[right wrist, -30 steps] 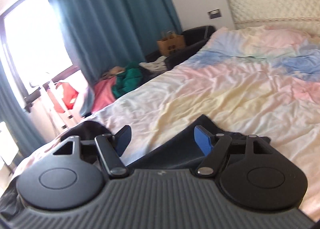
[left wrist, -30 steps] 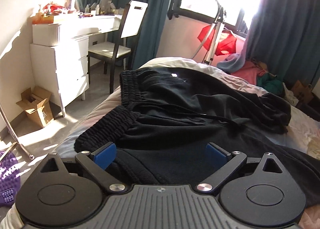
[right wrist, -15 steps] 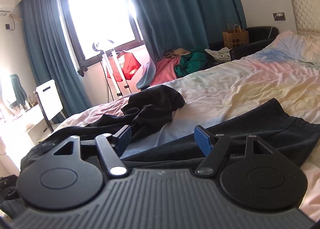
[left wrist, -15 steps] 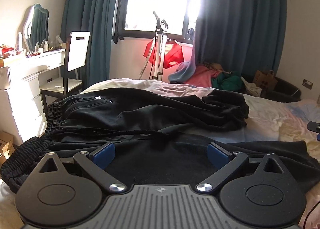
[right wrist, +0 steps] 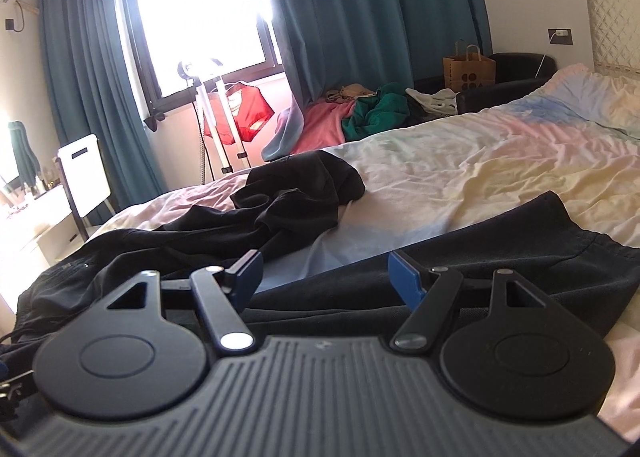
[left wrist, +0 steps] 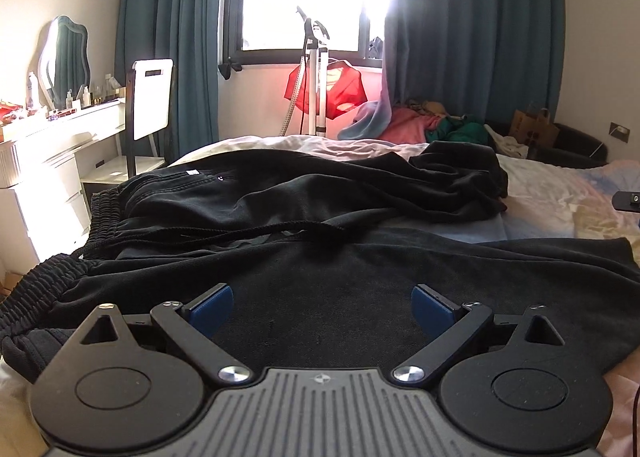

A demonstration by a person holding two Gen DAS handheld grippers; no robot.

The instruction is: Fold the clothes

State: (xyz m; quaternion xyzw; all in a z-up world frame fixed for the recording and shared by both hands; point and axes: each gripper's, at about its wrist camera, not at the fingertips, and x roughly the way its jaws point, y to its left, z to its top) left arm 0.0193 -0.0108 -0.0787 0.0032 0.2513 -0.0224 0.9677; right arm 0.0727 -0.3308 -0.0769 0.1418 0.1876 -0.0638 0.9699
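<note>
Black trousers [left wrist: 304, 213] lie spread across the bed, elastic waistband [left wrist: 44, 289] at the left, drawstring across the middle, one leg bunched toward the far side. They also show in the right wrist view [right wrist: 288, 197], with the near leg's hem [right wrist: 560, 241] at the right. My left gripper [left wrist: 322, 307] is open and empty, just above the near leg close to the waistband. My right gripper [right wrist: 324, 273] is open and empty above the near leg, nearer the hem.
The bed has a pastel sheet [right wrist: 480, 161]. A white dresser [left wrist: 44, 161] and chair [left wrist: 150, 101] stand at the left. A garment steamer with a red cloth [left wrist: 320, 85], a clothes pile [right wrist: 356, 113] and a paper bag [right wrist: 468, 67] are beyond the bed.
Both grippers have swung to face the window across the trousers; the left turned right from the dresser, the right turned left from the headboard. Both stayed open.
</note>
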